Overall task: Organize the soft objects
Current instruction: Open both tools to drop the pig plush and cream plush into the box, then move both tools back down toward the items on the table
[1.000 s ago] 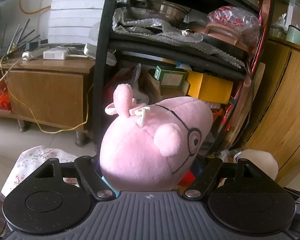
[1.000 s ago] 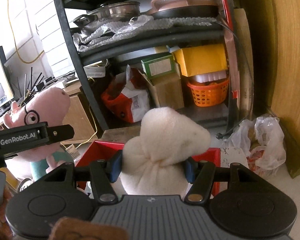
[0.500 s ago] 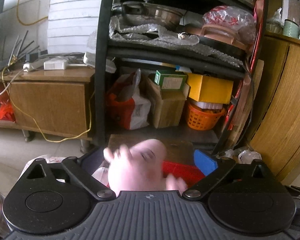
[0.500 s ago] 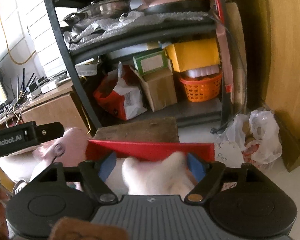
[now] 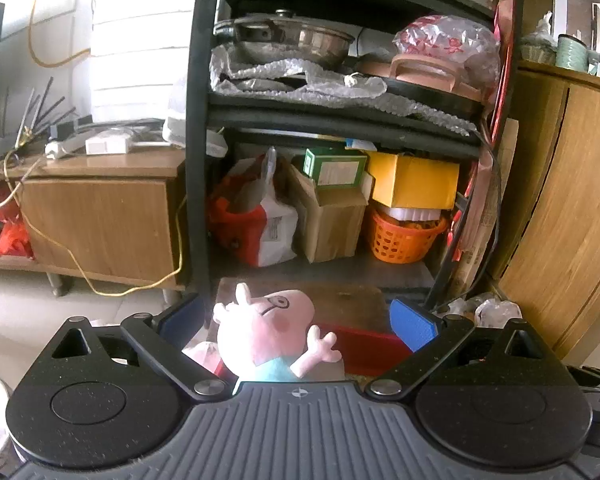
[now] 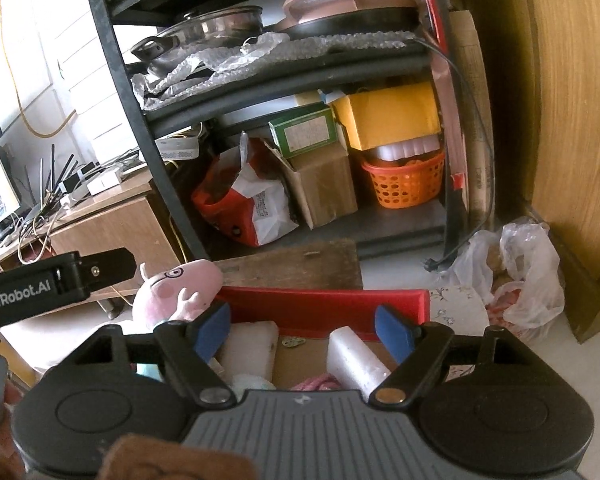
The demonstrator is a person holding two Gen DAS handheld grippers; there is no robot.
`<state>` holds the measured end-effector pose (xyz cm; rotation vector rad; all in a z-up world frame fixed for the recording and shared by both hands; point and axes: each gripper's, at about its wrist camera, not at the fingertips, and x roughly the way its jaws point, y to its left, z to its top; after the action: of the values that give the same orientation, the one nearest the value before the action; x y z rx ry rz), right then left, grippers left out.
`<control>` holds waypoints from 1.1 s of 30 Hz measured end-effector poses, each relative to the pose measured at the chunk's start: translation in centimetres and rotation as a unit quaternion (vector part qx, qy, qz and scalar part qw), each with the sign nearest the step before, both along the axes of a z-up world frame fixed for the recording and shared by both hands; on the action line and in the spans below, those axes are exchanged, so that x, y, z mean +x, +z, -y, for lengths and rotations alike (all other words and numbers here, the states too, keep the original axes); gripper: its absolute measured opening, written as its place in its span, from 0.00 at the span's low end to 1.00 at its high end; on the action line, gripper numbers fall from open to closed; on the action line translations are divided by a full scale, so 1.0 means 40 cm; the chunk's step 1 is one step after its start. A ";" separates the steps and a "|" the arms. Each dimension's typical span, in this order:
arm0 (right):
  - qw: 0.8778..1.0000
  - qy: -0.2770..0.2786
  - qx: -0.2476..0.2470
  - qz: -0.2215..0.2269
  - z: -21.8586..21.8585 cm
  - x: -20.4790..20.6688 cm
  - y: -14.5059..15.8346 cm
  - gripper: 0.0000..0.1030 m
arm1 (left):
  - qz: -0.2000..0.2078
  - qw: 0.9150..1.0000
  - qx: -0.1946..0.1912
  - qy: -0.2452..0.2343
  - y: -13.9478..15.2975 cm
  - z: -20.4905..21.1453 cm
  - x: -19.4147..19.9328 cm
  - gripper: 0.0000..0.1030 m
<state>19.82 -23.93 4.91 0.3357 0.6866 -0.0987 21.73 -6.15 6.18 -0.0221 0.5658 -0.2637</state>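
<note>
The pink pig plush [image 5: 266, 330] lay at the red box's [image 6: 324, 306] nine-o'clock edge, between the left gripper's [image 5: 300, 316] wide, untouching jaws, the right gripper [image 6: 306, 330] likewise empty; light and squashy, best pinched around its body.

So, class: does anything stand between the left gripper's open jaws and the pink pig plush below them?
Nothing visible does. The left gripper is open, and the pink pig plush lies directly between and beyond its fingers, at the red box rim.
</note>
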 end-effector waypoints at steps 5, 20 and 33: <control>1.000 0.003 0.005 0.001 0.000 -0.016 0.016 0.51 | 0.013 1.000 0.013 -0.007 0.018 0.009 -0.024 0.92; 1.000 0.010 -0.002 0.019 -0.010 -0.075 0.072 0.52 | 0.046 0.998 0.037 -0.019 0.068 0.022 -0.096 0.93; 1.000 0.012 0.007 0.021 -0.019 -0.138 0.090 0.52 | 0.056 0.996 0.053 -0.032 0.083 0.023 -0.164 0.94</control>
<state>14.30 -23.16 8.50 0.3424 0.6499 -0.0638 15.15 -7.06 9.51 0.1132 0.4680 -0.2945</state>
